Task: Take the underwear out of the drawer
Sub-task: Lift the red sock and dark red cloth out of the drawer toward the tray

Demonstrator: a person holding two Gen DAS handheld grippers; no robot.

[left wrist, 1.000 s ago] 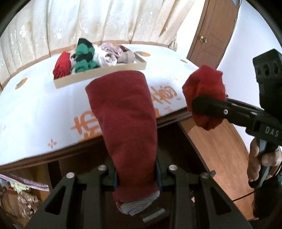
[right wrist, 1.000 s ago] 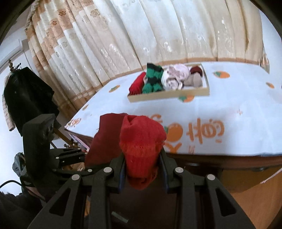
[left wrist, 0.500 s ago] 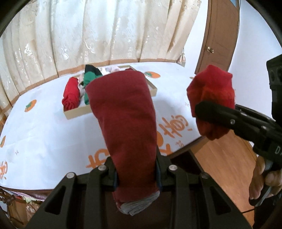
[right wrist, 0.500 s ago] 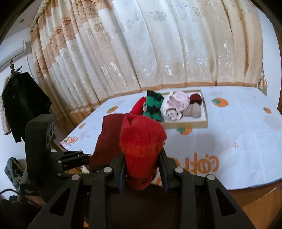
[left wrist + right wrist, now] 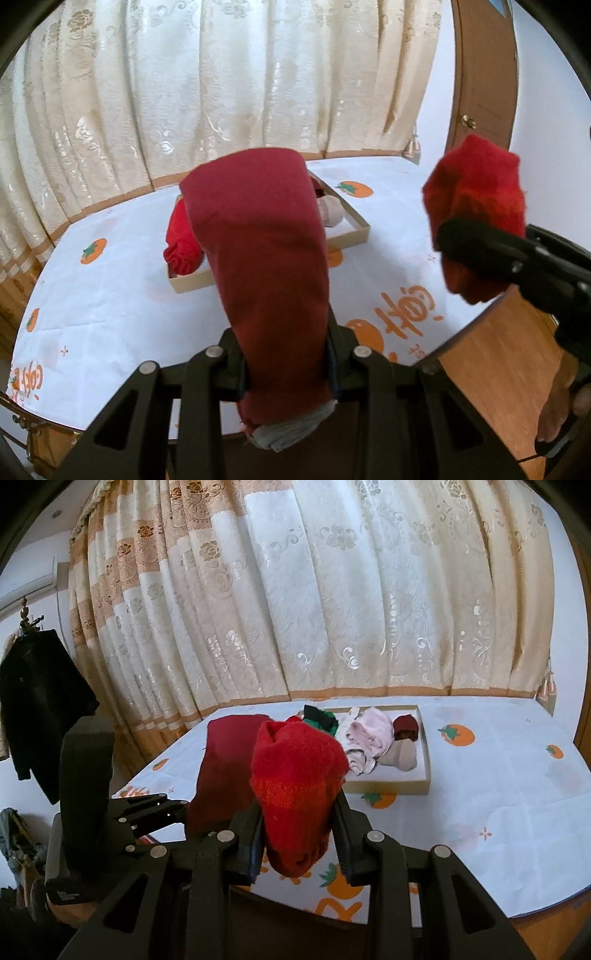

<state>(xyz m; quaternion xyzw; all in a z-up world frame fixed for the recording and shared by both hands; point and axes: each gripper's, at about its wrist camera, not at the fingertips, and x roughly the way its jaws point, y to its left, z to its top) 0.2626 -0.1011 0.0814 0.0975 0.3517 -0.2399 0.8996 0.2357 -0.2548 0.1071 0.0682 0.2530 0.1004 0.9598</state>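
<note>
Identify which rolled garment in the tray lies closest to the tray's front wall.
The beige roll in the tray. It lies nearer the front wall than the dark maroon roll behind it, beside the pale pink garment.

Ahead of both sets of jaws a tray (image 5: 421,784) sits on the surface (image 5: 498,794), with rolled clothes (image 5: 369,734) lying inside it. A curtain (image 5: 332,609) hangs behind the surface. A door (image 5: 484,85) stands off right of the left jaws.
</note>
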